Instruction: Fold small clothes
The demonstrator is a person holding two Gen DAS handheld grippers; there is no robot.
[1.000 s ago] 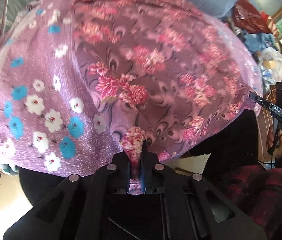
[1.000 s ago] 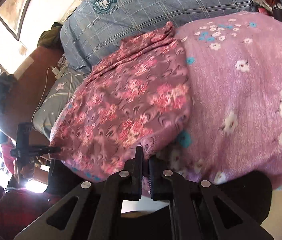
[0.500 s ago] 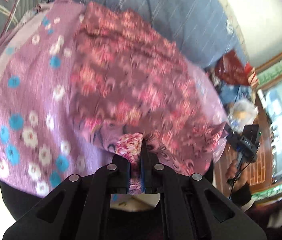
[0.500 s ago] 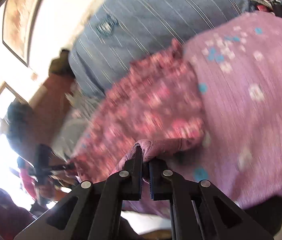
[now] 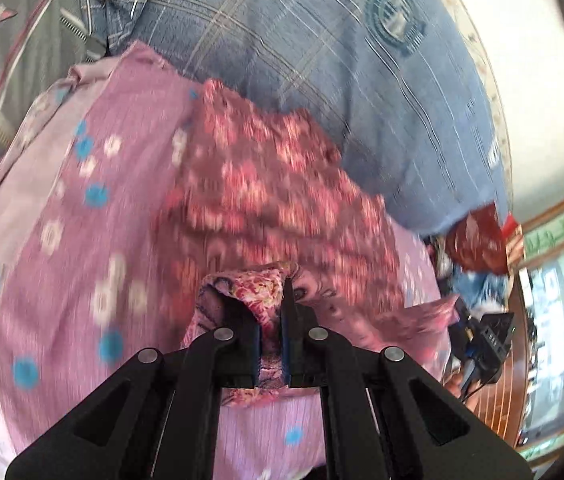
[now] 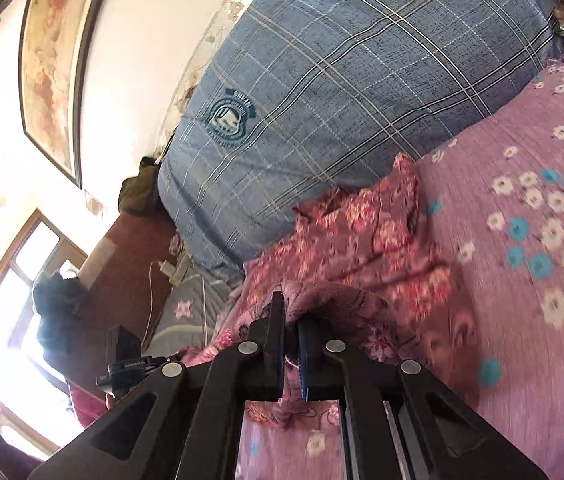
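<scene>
A small maroon garment with pink flowers (image 5: 265, 200) lies on a pink flowered bedsheet (image 5: 81, 220). My left gripper (image 5: 271, 312) is shut on the garment's near hem, which bunches up between the fingers and lifts over the rest of the cloth. In the right wrist view the same garment (image 6: 362, 236) lies beside the sheet (image 6: 522, 280). My right gripper (image 6: 290, 320) is shut on another part of the near hem, and the cloth curls over its fingertips. The far end of the garment rests against a blue pillow.
A blue plaid pillow (image 5: 342, 80) (image 6: 342, 92) lies at the head of the bed behind the garment. A grey quilt (image 5: 9, 60) sits at the far left. Clutter and a window (image 5: 562, 300) are at the right. A framed picture (image 6: 53, 60) hangs on the wall.
Both grippers have lifted the near hem and carried it forward toward the pillow. The garment now doubles over on itself and the pillow fills more of both views.
</scene>
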